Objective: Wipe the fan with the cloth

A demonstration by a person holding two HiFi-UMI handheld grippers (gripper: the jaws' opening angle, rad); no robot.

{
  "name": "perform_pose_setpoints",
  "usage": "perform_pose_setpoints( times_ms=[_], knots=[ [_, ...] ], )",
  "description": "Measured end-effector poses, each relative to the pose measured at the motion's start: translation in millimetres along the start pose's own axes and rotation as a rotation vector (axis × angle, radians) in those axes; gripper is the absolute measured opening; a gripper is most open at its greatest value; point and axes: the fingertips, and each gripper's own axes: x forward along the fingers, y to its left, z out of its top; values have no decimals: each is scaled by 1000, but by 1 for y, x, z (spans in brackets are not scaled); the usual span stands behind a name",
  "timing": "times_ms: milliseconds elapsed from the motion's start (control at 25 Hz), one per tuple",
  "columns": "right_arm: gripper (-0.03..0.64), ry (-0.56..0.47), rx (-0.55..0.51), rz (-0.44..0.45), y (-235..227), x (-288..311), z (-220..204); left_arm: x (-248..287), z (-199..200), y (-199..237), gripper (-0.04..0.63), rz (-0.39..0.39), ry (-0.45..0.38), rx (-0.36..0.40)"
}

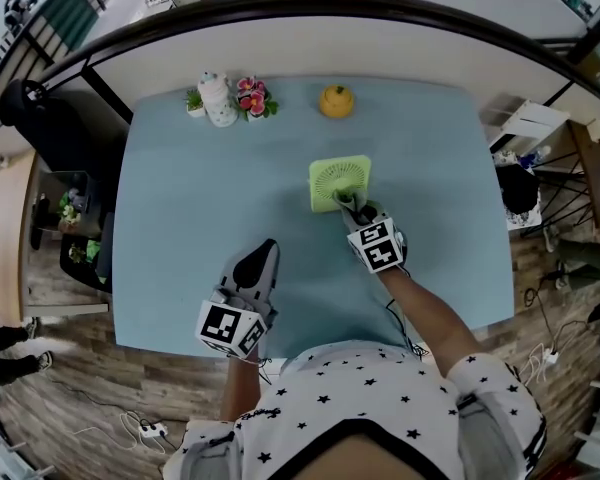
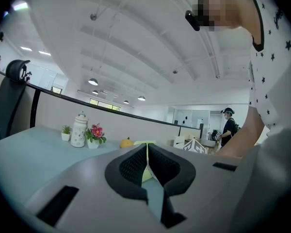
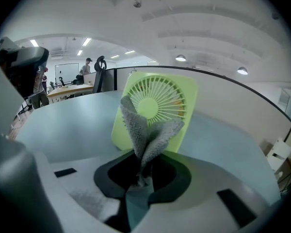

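Observation:
A small lime-green square fan stands near the middle of the light-blue table. My right gripper is just in front of it, shut on a grey cloth whose folds stick up against the fan's grille. In the head view the cloth touches the fan's lower front. My left gripper rests lower left on the table, shut and holding nothing. The fan shows only as a sliver behind its jaws.
At the table's far edge stand a white ceramic jar, a small green plant, a pot of pink flowers and an orange pumpkin-shaped object. A partition wall runs behind them. An office chair is at left.

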Motion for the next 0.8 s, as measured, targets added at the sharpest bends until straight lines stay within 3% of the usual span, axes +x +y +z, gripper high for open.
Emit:
perform_pose_setpoints(
  times_ms=[240,520,800],
  knots=[
    [54,9,41,-74,-30,-6,-16,-3,1,1,32,9,-4,3],
    [54,10,69,-89,-37,-9,-19,-1,2,-4,32,3,-3,6],
    [54,-76,160,-93,-41,-27,-3,-2,5,-5,32,6,-6,14]
  ],
)
